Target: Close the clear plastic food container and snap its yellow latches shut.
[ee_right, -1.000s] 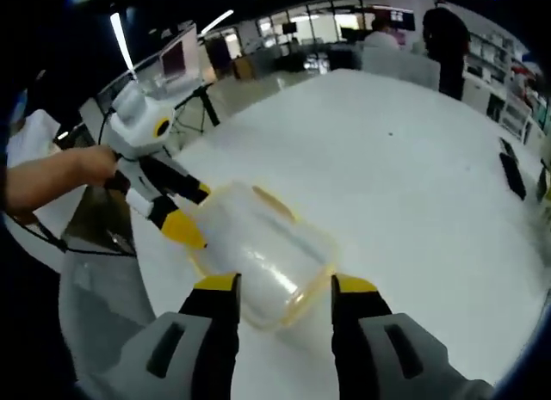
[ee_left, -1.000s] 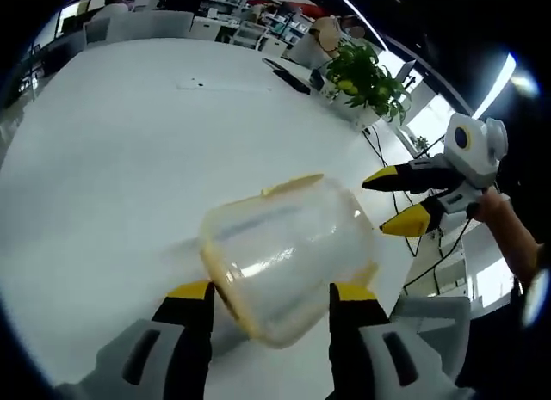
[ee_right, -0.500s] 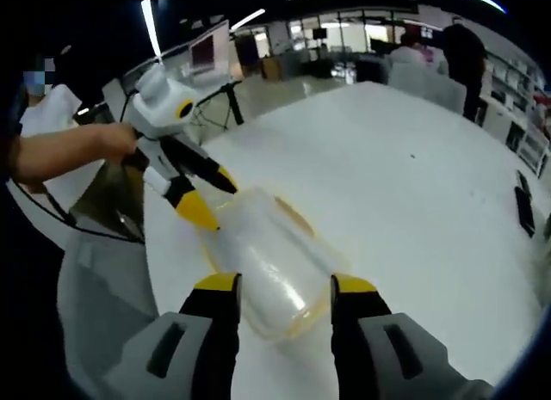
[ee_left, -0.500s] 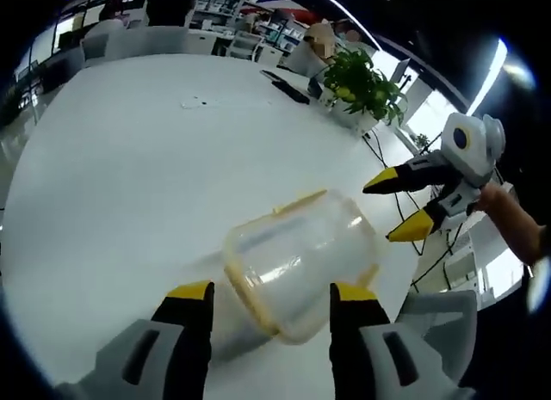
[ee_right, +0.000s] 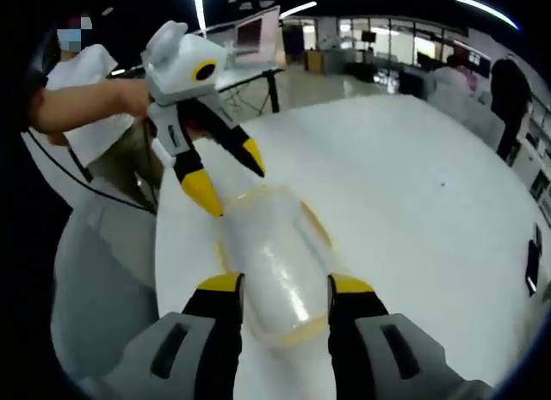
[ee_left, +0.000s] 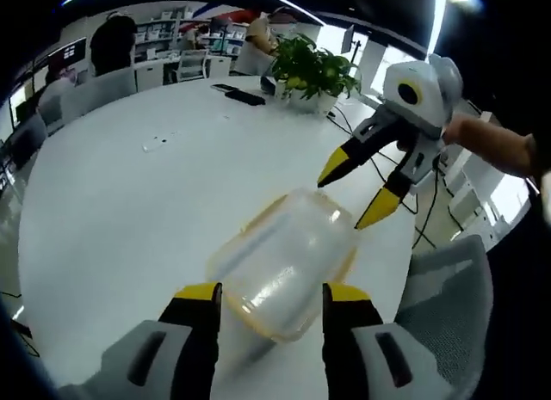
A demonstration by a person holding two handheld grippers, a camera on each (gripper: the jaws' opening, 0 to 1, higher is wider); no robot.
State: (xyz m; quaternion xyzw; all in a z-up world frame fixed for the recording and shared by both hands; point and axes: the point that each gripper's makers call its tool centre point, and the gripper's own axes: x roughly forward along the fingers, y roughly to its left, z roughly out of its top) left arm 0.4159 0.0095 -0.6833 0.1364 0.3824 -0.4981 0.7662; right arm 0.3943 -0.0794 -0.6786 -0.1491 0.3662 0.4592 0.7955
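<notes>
The clear plastic food container (ee_left: 284, 271) lies on its side on the white desk (ee_left: 129, 202), near the desk's edge, with yellow trim showing along its rim and at the far end.

In the left gripper view, the left gripper (ee_left: 269, 295) has its two yellow-tipped jaws spread apart, one on each side of the container's near end. The container's rounded end sits in the gap between the tips; whether the tips touch its walls cannot be told. Beyond the far end of the container, the right gripper (ee_left: 362, 187) comes in from the right, held by a hand (ee_left: 491, 146). Its jaws are spread, with their yellow tips pointing down towards the container's far rim, one tip just beside it.

In the right gripper view, the same container (ee_right: 271, 258) runs lengthwise away from the camera, its near end between the parted jaws of the right gripper (ee_right: 277, 286). The left gripper (ee_right: 225, 175) reaches in from the upper left, jaws apart, one yellow tip at the far end of the container.

A potted plant (ee_left: 312, 69) stands at the far side of the desk, and a grey chair (ee_left: 448, 305) sits beside the desk's near edge.
</notes>
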